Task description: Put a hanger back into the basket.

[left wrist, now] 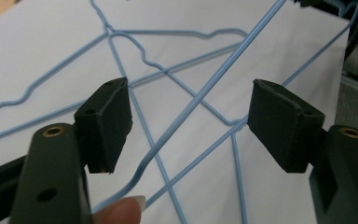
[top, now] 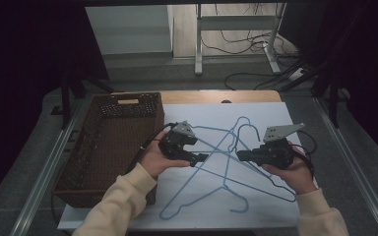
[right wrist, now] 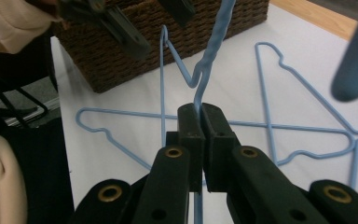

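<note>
Your right gripper [right wrist: 200,112] has its jaws clamped on a blue hanger [top: 236,135] at mid-counter; your left gripper [left wrist: 189,123] jaws gape, a hanger wire between them, untouched

right gripper [right wrist: 199,112] clamps a blue wire hanger [right wrist: 205,70] upright; wicker basket [right wrist: 168,42] behind, more hangers [right wrist: 270,126] flat.

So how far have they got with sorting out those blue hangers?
Early on. The wicker basket looks empty, so nothing seems put away. The right tongs are clamped on one blue wire hanger near its twisted neck. The left tongs stand open around crossing hanger wires, not yet gripping. The tangled hangers still need separating.
</note>
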The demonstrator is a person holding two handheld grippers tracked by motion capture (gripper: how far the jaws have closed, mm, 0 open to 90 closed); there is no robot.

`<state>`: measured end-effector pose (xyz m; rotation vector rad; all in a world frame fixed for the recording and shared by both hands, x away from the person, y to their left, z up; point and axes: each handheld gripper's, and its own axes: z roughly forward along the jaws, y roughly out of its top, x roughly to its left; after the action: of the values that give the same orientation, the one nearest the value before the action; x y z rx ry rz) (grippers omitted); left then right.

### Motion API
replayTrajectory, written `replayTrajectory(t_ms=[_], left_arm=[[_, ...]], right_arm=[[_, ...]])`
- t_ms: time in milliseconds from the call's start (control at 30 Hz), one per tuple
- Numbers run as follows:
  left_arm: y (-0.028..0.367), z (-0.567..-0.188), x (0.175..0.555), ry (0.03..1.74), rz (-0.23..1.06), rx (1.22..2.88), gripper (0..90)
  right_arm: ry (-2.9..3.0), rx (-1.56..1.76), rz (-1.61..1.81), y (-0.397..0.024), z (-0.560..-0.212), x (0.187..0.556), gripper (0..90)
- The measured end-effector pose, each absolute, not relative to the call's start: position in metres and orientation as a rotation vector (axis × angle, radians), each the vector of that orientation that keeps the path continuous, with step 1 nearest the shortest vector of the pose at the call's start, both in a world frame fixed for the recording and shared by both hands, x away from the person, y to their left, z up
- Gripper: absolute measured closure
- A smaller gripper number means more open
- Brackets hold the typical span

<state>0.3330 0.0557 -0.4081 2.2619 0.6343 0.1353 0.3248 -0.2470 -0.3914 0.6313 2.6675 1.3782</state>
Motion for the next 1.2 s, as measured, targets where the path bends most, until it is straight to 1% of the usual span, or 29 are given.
replayTrajectory(t_ms=[33,100,200,333,367,533,633,733,767,867,900,933,967,1000,1033,1067,1133,1200], left_arm=[[0.054,-0.410,0.334,0.626,0.135,2.275,32.9],[0.050,-0.414,0.334,0.599,0.131,2.297,38.8],[0.045,-0.417,0.333,0.543,0.127,2.340,49.9],[0.042,-0.419,0.331,0.496,0.137,2.374,73.7],[0.042,-0.418,0.328,0.450,0.123,2.389,75.6],[0.042,-0.412,0.320,0.388,0.065,2.407,85.2],[0.045,-0.406,0.314,0.420,0.052,2.396,85.8],[0.050,-0.405,0.311,0.455,0.035,2.379,85.9],[0.051,-0.403,0.310,0.477,0.042,2.377,85.9],[0.058,-0.400,0.309,0.518,0.052,2.362,86.0],[0.067,-0.396,0.308,0.558,0.067,2.324,86.0],[0.067,-0.396,0.308,0.558,0.067,2.324,86.1],[0.077,-0.392,0.309,0.594,0.083,2.281,86.1],[0.077,-0.392,0.309,0.594,0.083,2.281,86.0],[0.088,-0.389,0.309,0.645,0.087,2.230,86.1],[0.093,-0.387,0.309,0.666,0.091,2.206,86.1],[0.105,-0.383,0.308,0.692,0.105,2.167,86.1],[0.110,-0.380,0.308,0.698,0.113,2.153,86.1]], right_arm=[[2.673,0.626,1.384,-0.247,-0.391,0.325,88.0],[2.680,0.619,1.396,-0.246,-0.391,0.325,88.0],[2.691,0.605,1.419,-0.244,-0.391,0.325,87.9],[2.701,0.596,1.430,-0.243,-0.391,0.325,87.9],[2.709,0.602,1.424,-0.242,-0.392,0.326,87.8],[2.699,0.636,1.427,-0.245,-0.396,0.330,87.2],[2.688,0.658,1.424,-0.243,-0.399,0.331,86.0],[2.668,0.654,1.417,-0.240,-0.399,0.330,81.9],[2.651,0.660,1.413,-0.239,-0.398,0.330,79.0],[2.580,0.716,1.474,-0.243,-0.395,0.330,61.8],[2.549,0.741,1.502,-0.246,-0.393,0.331,55.7],[2.518,0.766,1.519,-0.249,-0.391,0.331,48.9],[2.500,0.792,1.535,-0.251,-0.389,0.331,42.2],[2.500,0.792,1.535,-0.251,-0.389,0.331,42.2],[2.474,0.824,1.556,-0.256,-0.387,0.332,34.6],[2.458,0.834,1.555,-0.258,-0.386,0.332,31.8],[2.398,0.846,1.544,-0.260,-0.386,0.331,21.5],[2.384,0.864,1.527,-0.262,-0.387,0.331,19.8]])
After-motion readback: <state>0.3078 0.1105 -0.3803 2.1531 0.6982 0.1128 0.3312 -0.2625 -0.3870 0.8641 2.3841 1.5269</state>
